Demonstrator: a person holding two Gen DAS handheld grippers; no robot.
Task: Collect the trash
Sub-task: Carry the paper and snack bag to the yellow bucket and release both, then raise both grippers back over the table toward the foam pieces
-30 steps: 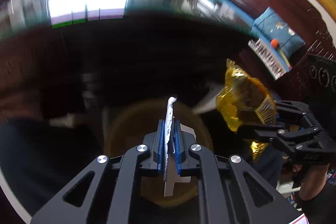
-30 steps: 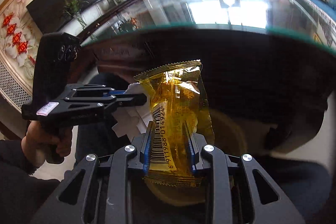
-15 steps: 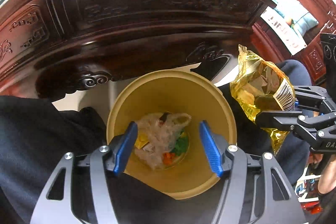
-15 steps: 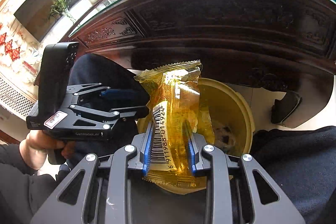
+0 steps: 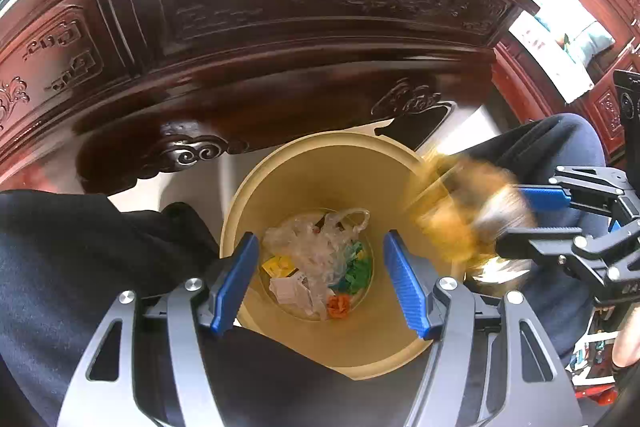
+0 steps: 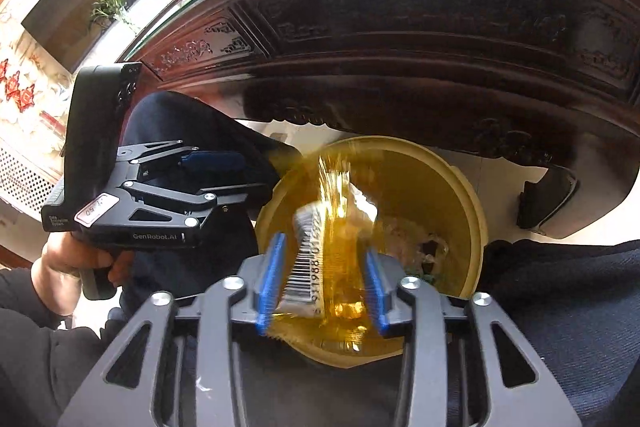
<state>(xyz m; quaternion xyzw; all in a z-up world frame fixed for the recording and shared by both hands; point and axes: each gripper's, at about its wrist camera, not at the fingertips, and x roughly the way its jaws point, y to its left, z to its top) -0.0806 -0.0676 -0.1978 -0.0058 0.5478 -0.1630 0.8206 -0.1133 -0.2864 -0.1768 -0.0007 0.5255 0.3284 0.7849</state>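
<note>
The left claw (image 5: pixel 320 279) is standing spread with its jaws opening and nothing between its blue pads, hanging straight above the round tan plastic waste bin (image 5: pixel 304 171). Below that claw, at the bin's bottom, a crumpled clear plastic bag (image 5: pixel 316 247) is lying among white, yellow, green and orange scraps. The right claw (image 6: pixel 322 279) is opening too; the blurred golden crinkly snack wrapper (image 6: pixel 332 251) is sitting between its pads, seemingly slipping loose, over the bin's near rim (image 6: pixel 476 227). Beyond both claws, the dark carved wooden table (image 5: pixel 280 27) with a glass top is rising behind the bin.
</note>
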